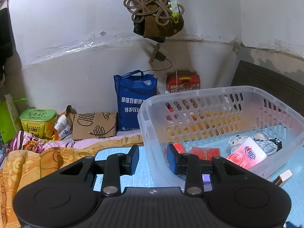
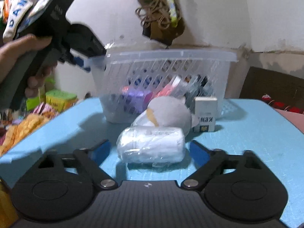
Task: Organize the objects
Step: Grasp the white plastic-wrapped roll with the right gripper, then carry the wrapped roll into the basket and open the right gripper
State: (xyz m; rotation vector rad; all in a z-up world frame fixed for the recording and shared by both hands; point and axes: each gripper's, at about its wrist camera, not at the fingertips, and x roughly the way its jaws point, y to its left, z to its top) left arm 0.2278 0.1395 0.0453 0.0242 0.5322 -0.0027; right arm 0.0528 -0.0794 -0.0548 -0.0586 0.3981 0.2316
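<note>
A clear plastic basket [image 1: 199,93] stands on the blue mat and holds a pink tissue pack [image 1: 248,153], a red packet [image 1: 205,153] and small toys. My left gripper [image 1: 153,160] has its jaws astride the basket's near left wall, still apart; the left gripper also shows at the basket rim in the right wrist view [image 2: 85,63]. My right gripper [image 2: 150,150] is open around a white plastic-wrapped roll [image 2: 152,145] lying on the mat. Behind the roll lie a grey plush toy [image 2: 167,112] and a white carton [image 2: 205,114], in front of the basket [image 2: 161,57].
A blue tote bag [image 1: 133,98], a brown paper bag [image 1: 94,126], a green tin [image 1: 38,121] and a red box [image 1: 183,82] line the wall. Orange and floral bedding [image 1: 28,163] lies left of the blue mat [image 2: 256,133]. Cords hang on the wall [image 1: 155,11].
</note>
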